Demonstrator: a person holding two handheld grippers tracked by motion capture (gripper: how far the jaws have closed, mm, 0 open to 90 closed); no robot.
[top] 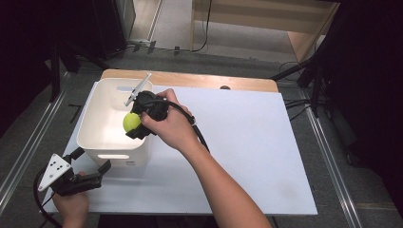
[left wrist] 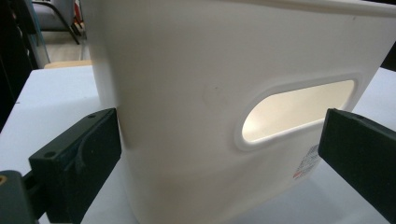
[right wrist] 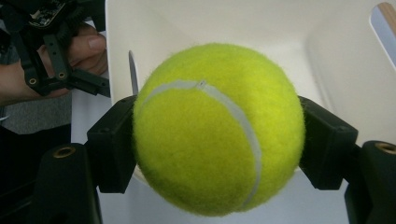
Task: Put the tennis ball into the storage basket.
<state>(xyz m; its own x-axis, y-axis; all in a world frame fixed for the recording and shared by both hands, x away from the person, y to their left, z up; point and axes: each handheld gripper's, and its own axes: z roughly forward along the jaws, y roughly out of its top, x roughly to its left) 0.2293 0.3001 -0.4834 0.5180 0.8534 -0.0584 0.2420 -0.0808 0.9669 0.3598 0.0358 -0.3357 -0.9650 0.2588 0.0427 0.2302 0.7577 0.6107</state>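
Observation:
A yellow-green tennis ball (top: pixel 131 121) (right wrist: pixel 217 128) hangs over the right rim of a white plastic bin (top: pixel 135 159), with my right gripper (top: pixel 133 121) (right wrist: pixel 217 140) shut on it from both sides. The bin's inside wall (right wrist: pixel 345 70) lies behind the ball. My left gripper (top: pixel 92 159) (left wrist: pixel 217 154) is open at the bin's near left corner, low over the board. Its jaws stand wide apart in front of the bin's near wall (left wrist: pixel 177 70), which has an oval handle slot (left wrist: pixel 299 109). Whether they touch the wall I cannot tell.
The bin stands at the left of a white board (top: pixel 247 142) laid on a wooden table (top: pixel 190 80). The board's right half is bare. Metal rails (top: pixel 28 142) run along both sides, with cables and dark stands beyond.

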